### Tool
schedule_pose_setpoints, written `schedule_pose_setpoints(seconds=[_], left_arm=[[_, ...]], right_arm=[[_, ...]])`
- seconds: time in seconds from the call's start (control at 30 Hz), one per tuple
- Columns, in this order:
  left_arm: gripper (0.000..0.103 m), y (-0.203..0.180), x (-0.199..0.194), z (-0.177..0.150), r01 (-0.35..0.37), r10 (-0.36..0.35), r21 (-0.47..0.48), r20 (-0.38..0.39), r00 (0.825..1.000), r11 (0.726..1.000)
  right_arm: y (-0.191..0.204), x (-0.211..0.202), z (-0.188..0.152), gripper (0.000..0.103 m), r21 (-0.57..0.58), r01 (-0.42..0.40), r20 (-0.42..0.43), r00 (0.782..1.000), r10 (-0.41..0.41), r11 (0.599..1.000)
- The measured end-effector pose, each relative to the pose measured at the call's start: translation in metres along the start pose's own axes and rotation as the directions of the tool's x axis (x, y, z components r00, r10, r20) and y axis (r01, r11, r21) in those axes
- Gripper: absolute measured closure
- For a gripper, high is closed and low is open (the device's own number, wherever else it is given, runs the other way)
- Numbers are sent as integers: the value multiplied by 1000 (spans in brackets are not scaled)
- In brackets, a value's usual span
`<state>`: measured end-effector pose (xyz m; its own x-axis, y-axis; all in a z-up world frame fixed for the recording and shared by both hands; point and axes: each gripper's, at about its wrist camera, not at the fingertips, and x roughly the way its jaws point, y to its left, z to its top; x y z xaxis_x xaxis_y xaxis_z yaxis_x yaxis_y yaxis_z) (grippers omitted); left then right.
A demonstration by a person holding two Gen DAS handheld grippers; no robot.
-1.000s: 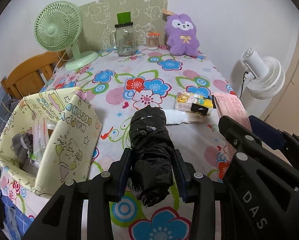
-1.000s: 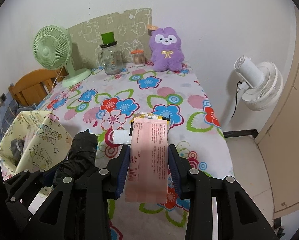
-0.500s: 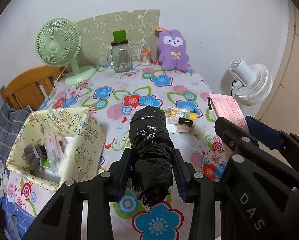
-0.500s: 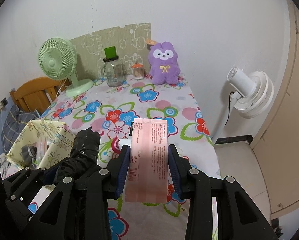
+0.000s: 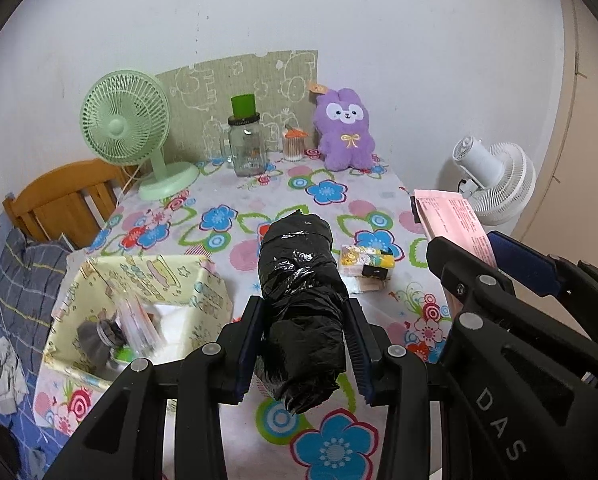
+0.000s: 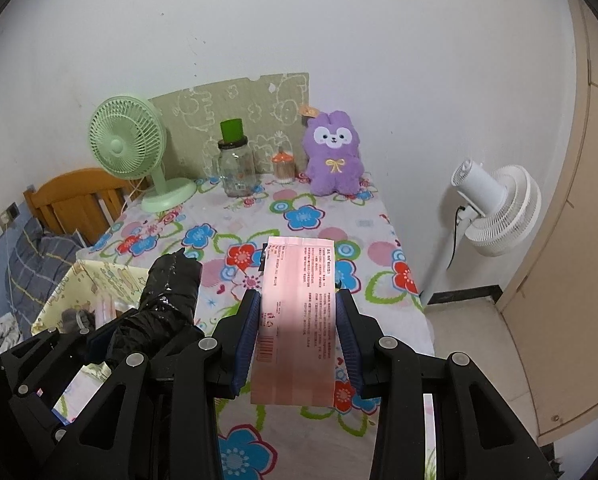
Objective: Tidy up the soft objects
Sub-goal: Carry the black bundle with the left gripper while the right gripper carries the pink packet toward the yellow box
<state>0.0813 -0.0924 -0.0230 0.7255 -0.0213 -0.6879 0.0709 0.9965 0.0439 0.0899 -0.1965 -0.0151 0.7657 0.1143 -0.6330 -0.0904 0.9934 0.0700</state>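
My left gripper (image 5: 305, 344) is shut on a black plastic-wrapped roll (image 5: 301, 296) and holds it above the flowered table (image 5: 227, 216). My right gripper (image 6: 297, 340) is shut on a flat pink packet (image 6: 297, 320), also held above the table. The roll also shows in the right wrist view (image 6: 167, 300), and the pink packet shows in the left wrist view (image 5: 451, 220). A yellow cartoon-print fabric bin (image 5: 187, 280) stands at the table's left front, with a grey item and clear packets inside. A small colourful tissue pack (image 5: 365, 260) lies on the table past the roll.
At the back of the table stand a green desk fan (image 5: 127, 124), a glass jar with a green cup on top (image 5: 247, 148), a small cotton-swab pot (image 5: 293, 144) and a purple plush bunny (image 5: 345, 132). A white floor fan (image 6: 495, 204) stands right of the table, a wooden chair (image 5: 67, 196) left.
Both grippers have lifted and pulled back from the table with their loads still held. The table and the bin look smaller and farther below.
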Motion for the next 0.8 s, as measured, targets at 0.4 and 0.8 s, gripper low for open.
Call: schedule_pose_setpoints(seconds=[0.4,0.8], left_arm=[[62,31,-4,4,-5,5,8,17,1000,1000],[62,76,2,1,-34,34,-7,10,999,999]], right_arm=[[31,2,8,61,-12,-9,-6,1000,9,1000],[77,19,12,61,-46,-54,-20,998,53,997]])
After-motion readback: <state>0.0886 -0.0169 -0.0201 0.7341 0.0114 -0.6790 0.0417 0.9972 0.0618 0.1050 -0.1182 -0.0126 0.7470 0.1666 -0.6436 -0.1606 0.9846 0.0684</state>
